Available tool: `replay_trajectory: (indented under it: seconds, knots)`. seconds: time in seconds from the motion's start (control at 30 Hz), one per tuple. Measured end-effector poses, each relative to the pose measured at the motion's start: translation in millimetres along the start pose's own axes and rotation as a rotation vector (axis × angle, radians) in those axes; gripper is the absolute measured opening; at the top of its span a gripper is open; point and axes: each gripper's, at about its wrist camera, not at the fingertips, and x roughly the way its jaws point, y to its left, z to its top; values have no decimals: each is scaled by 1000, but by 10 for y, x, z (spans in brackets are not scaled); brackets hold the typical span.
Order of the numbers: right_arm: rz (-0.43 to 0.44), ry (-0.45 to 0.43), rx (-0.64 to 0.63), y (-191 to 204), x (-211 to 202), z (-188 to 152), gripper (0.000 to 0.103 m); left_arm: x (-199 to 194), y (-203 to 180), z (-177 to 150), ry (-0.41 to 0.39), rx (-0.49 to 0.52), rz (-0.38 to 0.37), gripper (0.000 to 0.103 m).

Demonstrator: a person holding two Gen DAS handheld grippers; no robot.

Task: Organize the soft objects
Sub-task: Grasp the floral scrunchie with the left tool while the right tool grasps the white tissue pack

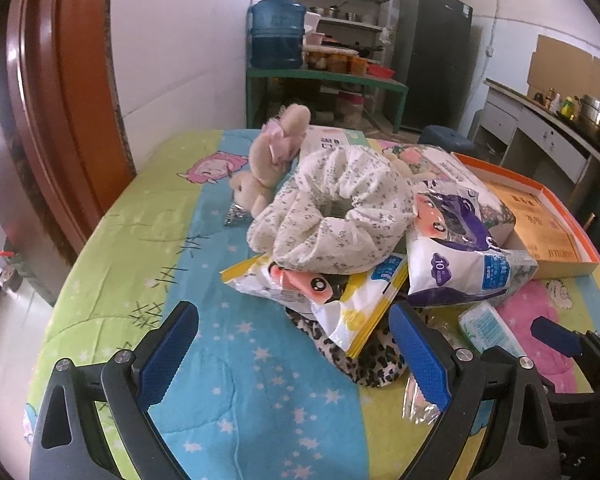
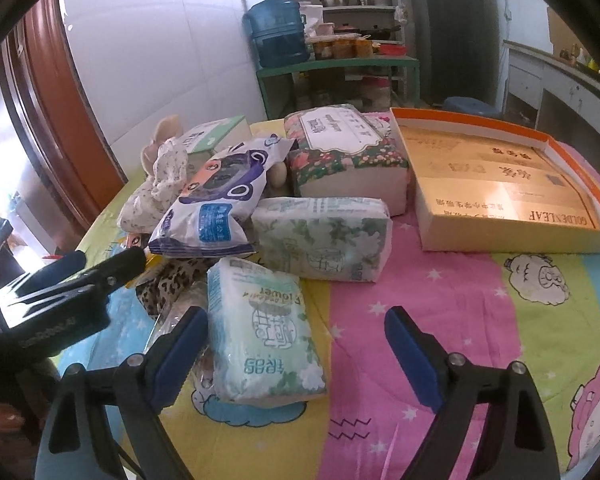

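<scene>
**Soft goods heaped on the cartoon quilt**

Left wrist: left gripper (image 1: 294, 344) spread, empty, before a white floral scrunchie (image 1: 332, 216) atop yellow packet (image 1: 340, 300).

Right wrist: right gripper (image 2: 296, 348) spread around a green-printed tissue pack (image 2: 264, 332), pads apart from it.

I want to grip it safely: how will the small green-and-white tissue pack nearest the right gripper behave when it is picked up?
The tissue pack looks soft and light, so it should squash a little between the pads. Its plastic wrap is glossy and may slip. It lies flat on the quilt, so rolling seems unlikely. The right gripper is open around it.
</scene>
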Motion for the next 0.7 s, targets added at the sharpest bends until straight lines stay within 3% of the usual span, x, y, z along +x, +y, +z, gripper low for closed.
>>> replay_trajectory:
  seconds: [0.23,0.27,0.33,0.37,0.4,0.43,0.5,0.57,0.7]
  knots:
    - [30,1,-16,30,26,-4,91,186,-52,-18,17,17,5,96]
    - [38,2,-12,26,28,-6,91,194,-56,-28,18,19,0,91]
    - [48,10,-3,21,34,-10,91,228,-78,-47,21,28,-37,69]
    - [54,14,2,13,37,-14,89,256,-90,-48,29,31,-57,47]
    - [63,20,9,-6,33,-18,85,286,-98,-56,44,28,-72,34]
    - [74,29,16,-21,38,-16,82,323,-92,-62,60,15,-83,34]
    - [121,37,26,-45,30,-6,61,353,-52,-70,61,-17,-114,32]
    - [160,43,33,-46,10,-5,46,362,-11,-68,57,-31,-135,32]
    - [168,44,31,-59,-11,-4,38,314,32,-73,32,-33,-150,29]
